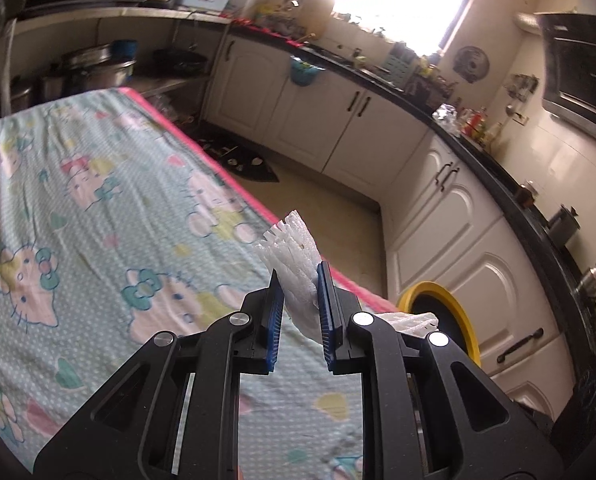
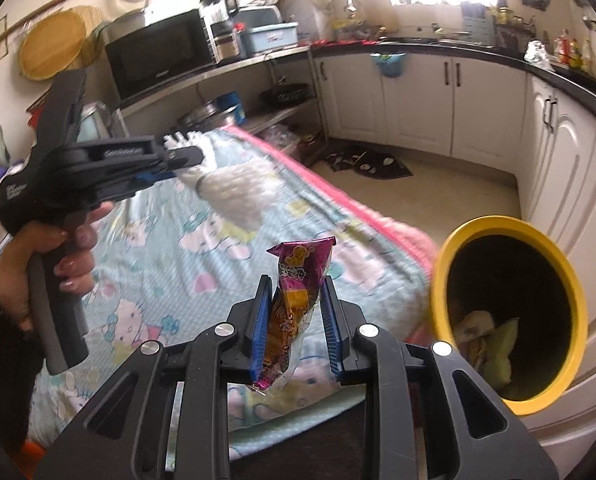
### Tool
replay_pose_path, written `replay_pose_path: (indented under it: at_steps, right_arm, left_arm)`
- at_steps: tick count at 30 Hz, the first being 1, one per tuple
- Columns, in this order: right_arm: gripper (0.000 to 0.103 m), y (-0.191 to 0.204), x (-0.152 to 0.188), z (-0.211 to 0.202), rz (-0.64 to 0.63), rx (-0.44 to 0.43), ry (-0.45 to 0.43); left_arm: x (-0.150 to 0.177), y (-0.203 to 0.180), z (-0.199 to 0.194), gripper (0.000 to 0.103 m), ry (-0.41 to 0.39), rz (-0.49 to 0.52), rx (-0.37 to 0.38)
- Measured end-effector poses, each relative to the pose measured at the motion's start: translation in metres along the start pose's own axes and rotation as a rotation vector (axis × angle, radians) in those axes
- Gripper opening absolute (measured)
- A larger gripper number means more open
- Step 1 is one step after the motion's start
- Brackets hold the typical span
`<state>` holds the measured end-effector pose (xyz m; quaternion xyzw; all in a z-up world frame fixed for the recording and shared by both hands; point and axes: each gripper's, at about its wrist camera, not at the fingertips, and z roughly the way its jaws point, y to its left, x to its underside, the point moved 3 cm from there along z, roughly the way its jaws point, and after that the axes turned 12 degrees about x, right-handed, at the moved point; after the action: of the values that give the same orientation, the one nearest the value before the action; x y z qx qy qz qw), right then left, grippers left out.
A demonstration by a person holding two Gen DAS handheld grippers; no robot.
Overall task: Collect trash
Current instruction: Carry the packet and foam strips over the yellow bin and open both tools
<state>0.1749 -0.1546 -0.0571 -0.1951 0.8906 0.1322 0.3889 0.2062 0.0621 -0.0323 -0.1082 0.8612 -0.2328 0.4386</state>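
Observation:
My left gripper is shut on a white foam net sleeve, which sticks up past the blue pads above the table's pink edge. In the right wrist view that same left gripper hangs over the table in a person's hand, the foam net trailing from it. My right gripper is shut on a pink and orange snack wrapper, held upright. The yellow-rimmed bin stands just right of it, beside the table, with scraps inside. Part of the bin's rim shows in the left wrist view.
The table wears a cartoon-cat cloth with a pink border. White kitchen cabinets under a black counter run along the back and right. A dark mat lies on the floor. A microwave sits on a shelf behind the table.

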Motion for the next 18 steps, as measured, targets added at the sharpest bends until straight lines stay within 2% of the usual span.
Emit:
replay_pose_path:
  at_steps: [18]
  right_arm:
    - [0.024,-0.091,-0.013,-0.031,0.176,0.139,-0.094]
  left_arm:
    - [-0.005,-0.091,0.02,0.011,-0.006,0.184,0.084]
